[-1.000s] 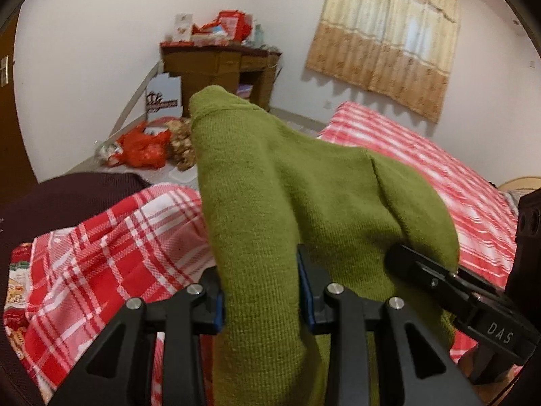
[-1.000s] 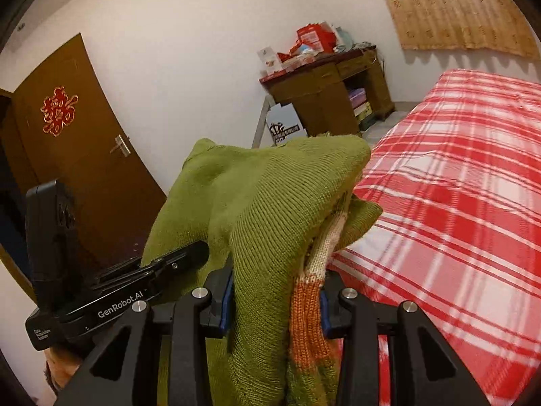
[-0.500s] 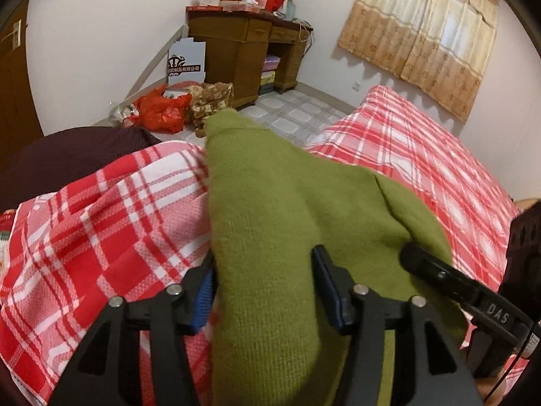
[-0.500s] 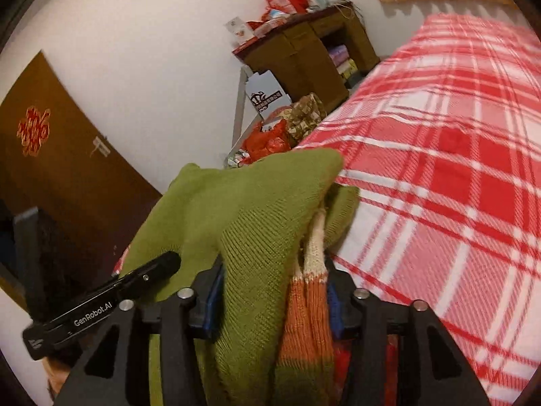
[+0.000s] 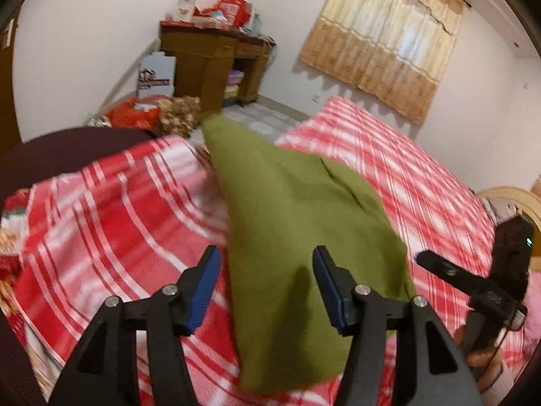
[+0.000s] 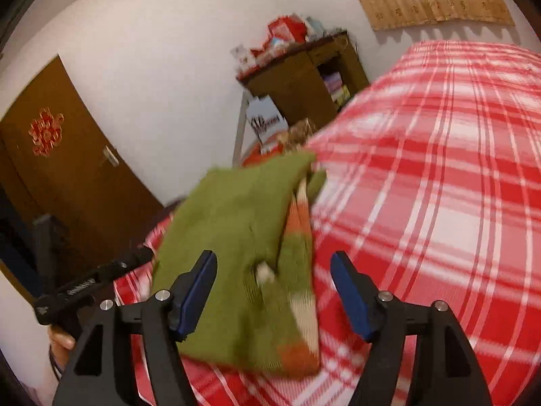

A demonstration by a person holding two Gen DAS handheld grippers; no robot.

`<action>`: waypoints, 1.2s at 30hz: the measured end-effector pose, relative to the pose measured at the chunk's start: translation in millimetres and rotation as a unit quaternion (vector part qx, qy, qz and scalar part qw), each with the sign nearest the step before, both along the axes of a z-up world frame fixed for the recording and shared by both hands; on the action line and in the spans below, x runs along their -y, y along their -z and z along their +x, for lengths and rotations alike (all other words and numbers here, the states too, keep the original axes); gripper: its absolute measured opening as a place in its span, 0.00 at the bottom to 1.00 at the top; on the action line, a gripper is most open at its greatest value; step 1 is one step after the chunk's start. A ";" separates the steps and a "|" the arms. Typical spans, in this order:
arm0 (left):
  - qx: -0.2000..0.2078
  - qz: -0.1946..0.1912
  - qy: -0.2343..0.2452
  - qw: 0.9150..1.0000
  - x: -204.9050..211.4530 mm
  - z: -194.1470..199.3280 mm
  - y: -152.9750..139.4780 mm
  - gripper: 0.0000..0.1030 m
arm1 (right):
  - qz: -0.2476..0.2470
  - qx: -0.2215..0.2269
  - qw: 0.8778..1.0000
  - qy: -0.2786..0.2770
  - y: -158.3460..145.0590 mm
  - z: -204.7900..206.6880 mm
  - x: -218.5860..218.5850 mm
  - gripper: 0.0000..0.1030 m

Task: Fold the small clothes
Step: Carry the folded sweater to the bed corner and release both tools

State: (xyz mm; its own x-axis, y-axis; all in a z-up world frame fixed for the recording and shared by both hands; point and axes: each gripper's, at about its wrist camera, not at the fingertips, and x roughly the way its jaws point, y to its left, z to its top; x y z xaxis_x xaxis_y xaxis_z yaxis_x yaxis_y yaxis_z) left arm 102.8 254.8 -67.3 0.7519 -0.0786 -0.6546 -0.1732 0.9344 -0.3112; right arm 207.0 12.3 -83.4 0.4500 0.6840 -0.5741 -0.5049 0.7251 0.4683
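A small green knit garment lies folded on the red plaid bed. In the right wrist view the garment shows an orange and white striped edge on its right side. My left gripper is open, its blue-padded jaws standing apart on either side of the cloth's near end. My right gripper is open too, jaws wide around the garment's near edge. Each gripper shows at the edge of the other's view: the right one, the left one.
A wooden desk piled with red boxes stands by the far wall, with bags on the floor beside it. A brown door is at the left. A curtain hangs behind the bed. The image is motion-blurred.
Both grippers held the green garment raised; they lowered it onto the bed and both opened, letting it go. It now lies flat on the plaid cover.
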 end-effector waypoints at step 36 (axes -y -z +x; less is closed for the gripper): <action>-0.083 0.112 -0.019 0.990 53.4 -25.8 -2.6 0.51 | -0.087 -0.032 0.995 0.040 15.8 -57.0 -18.9 0.28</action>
State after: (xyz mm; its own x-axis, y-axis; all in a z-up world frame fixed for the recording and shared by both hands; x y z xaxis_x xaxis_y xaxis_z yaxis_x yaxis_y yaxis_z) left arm 77.0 201.4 -64.7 0.6321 0.1090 -0.7672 -0.2412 0.9686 -0.0611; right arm 150.0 31.3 -99.3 0.4580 0.5350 -0.7100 -0.4159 0.8348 0.3608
